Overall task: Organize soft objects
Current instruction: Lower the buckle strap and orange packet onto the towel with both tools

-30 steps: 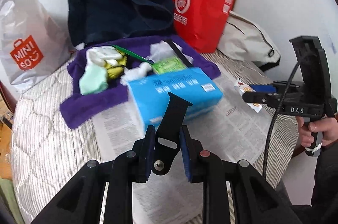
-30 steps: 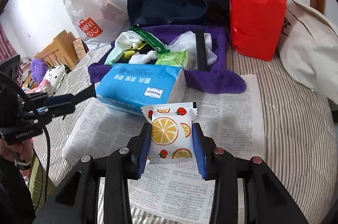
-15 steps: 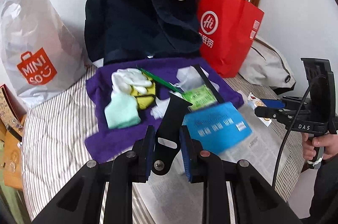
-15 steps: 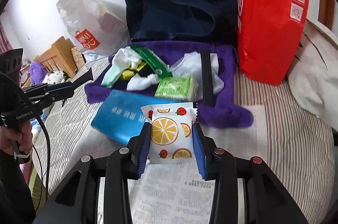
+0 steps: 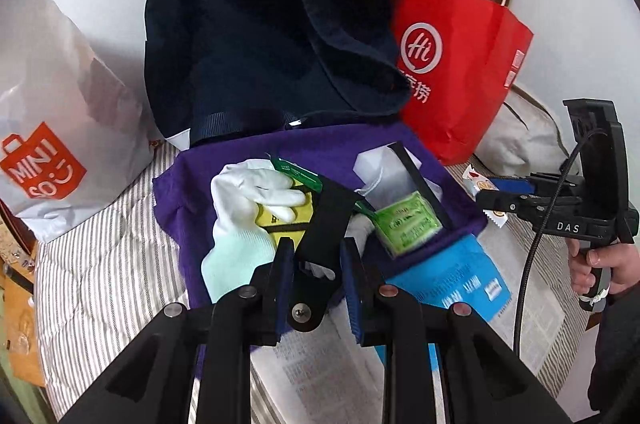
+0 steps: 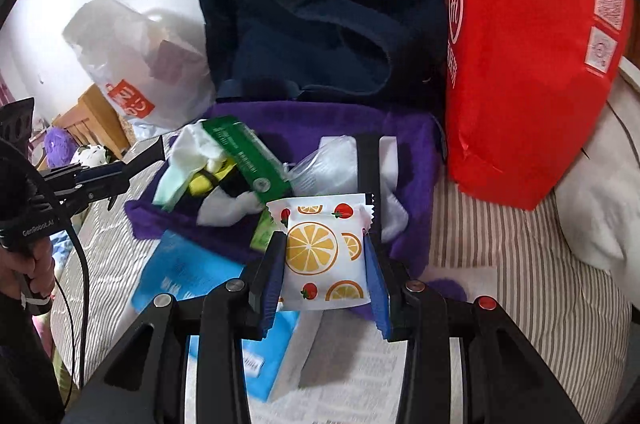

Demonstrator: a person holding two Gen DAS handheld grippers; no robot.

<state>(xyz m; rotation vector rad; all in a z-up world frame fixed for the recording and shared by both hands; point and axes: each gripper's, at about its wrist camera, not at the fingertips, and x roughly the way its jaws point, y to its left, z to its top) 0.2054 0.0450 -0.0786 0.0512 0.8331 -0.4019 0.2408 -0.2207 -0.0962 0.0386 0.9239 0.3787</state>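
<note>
My left gripper [image 5: 316, 276] is shut on a black strap [image 5: 326, 224] and holds it over the purple cloth [image 5: 224, 160]. On the cloth lie a white glove [image 5: 248, 200], a yellow item [image 5: 280, 220], a green packet [image 5: 406, 222] and a clear bag [image 5: 384, 172]. My right gripper [image 6: 325, 264] is shut on a white orange-print wipes pack [image 6: 324, 252], held above the cloth's near edge [image 6: 416, 160]. It shows at the right of the left wrist view [image 5: 486, 200]. A blue tissue pack [image 5: 452, 280] lies on newspaper by the cloth.
A navy bag [image 5: 256, 36] stands behind the cloth, a red paper bag [image 5: 456, 72] to its right, a white Miniso bag [image 5: 52, 144] to its left. A beige bag [image 5: 520, 140] lies at the far right. Striped bedding [image 5: 92, 264] is underneath.
Both grippers have moved forward toward the purple cloth, still holding the strap and the wipes pack. The blue tissue pack now lies nearer and lower in both views.
</note>
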